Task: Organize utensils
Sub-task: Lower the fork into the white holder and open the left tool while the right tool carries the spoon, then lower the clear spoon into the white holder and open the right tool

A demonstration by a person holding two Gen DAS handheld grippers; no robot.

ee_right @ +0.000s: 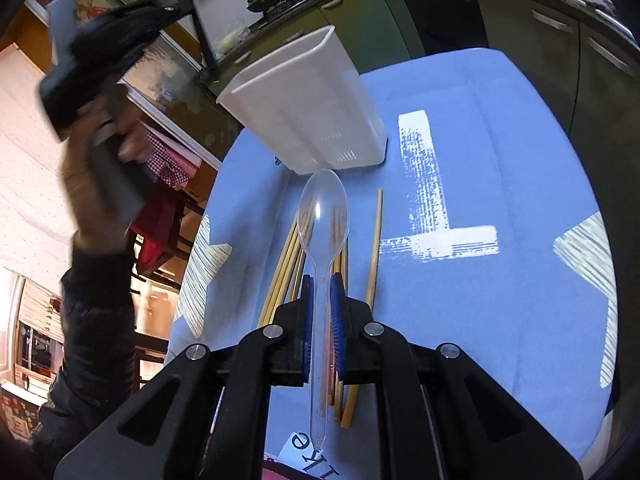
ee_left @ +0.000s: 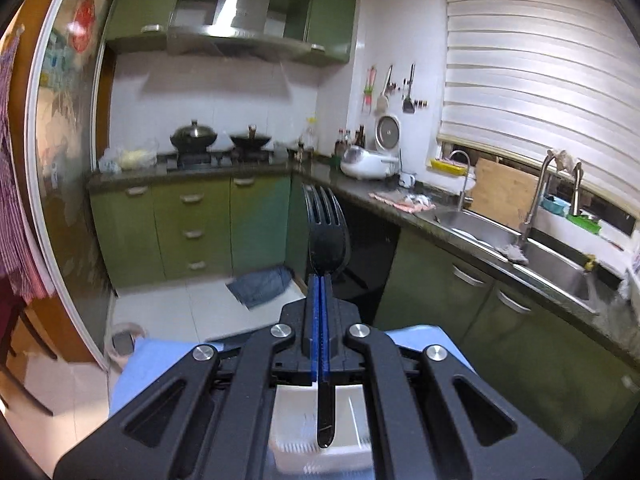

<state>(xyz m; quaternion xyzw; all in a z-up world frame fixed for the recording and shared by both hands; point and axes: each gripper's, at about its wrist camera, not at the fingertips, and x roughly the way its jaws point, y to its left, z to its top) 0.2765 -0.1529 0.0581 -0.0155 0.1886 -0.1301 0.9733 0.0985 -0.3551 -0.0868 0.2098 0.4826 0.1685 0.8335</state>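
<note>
Our left claw [ee_left: 320,280] grips a black fork [ee_left: 326,236], tines fwd, held up in the air. Right claw [ee_right: 322,280] clamps a clear spoon [ee_right: 324,216] over chopsticks [ee_right: 374,248] on the blue tabletop [ee_right: 500,160], w/ white bin [ee_right: 308,112] just beyond.

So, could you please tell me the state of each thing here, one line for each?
left gripper: shut on the black fork
black fork: held in the air, tines pointing away
right gripper: shut on the clear spoon
clear spoon: held above the chopsticks
chopsticks: lying loose on the blue cloth
white holder: upright, looks empty
</note>
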